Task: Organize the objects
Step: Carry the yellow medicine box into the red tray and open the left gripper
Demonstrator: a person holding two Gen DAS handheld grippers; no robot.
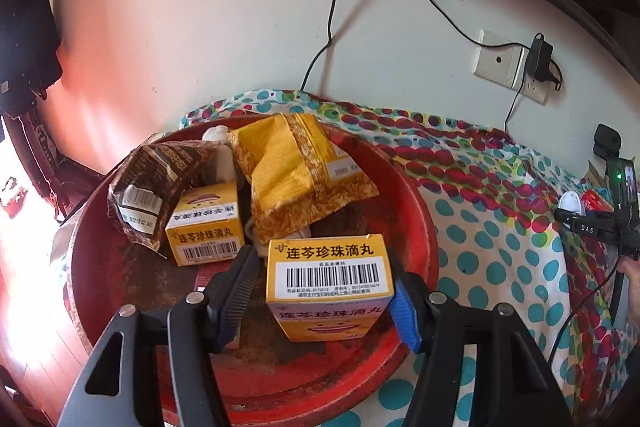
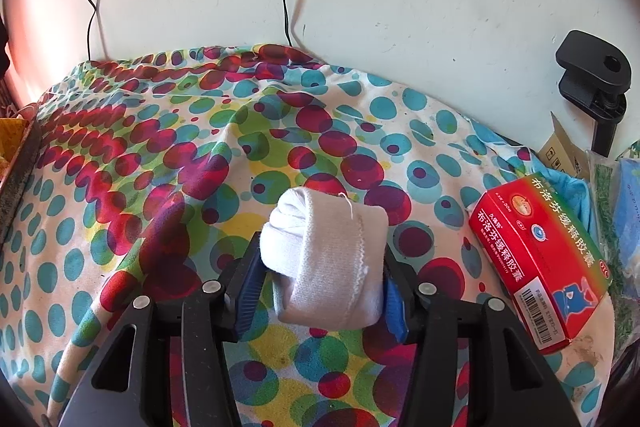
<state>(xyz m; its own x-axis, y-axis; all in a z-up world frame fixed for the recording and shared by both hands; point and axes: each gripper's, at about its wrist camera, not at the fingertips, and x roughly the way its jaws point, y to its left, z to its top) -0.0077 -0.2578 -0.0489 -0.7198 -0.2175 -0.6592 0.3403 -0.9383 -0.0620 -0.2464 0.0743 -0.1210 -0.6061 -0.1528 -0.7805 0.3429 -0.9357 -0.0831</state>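
Only the left wrist view shows the round red tray (image 1: 404, 195), which sits on the spotted cloth (image 1: 492, 227) and holds, from left to right, a brown packet (image 1: 156, 183), a small yellow box (image 1: 206, 227), a crumpled yellow packet (image 1: 292, 171) and a nearer yellow medicine box (image 1: 330, 283). The left gripper (image 1: 326, 301) straddles that nearer box with its jaws spread; a clear gap shows at the left pad, while the blue right pad sits just beside the box. The right wrist view alone shows the right gripper (image 2: 320, 289) pinching a rolled white sock (image 2: 328, 263) between its blue pads, over the cloth (image 2: 160, 167). To its right a red medicine box (image 2: 540, 263) lies flat on the cloth.
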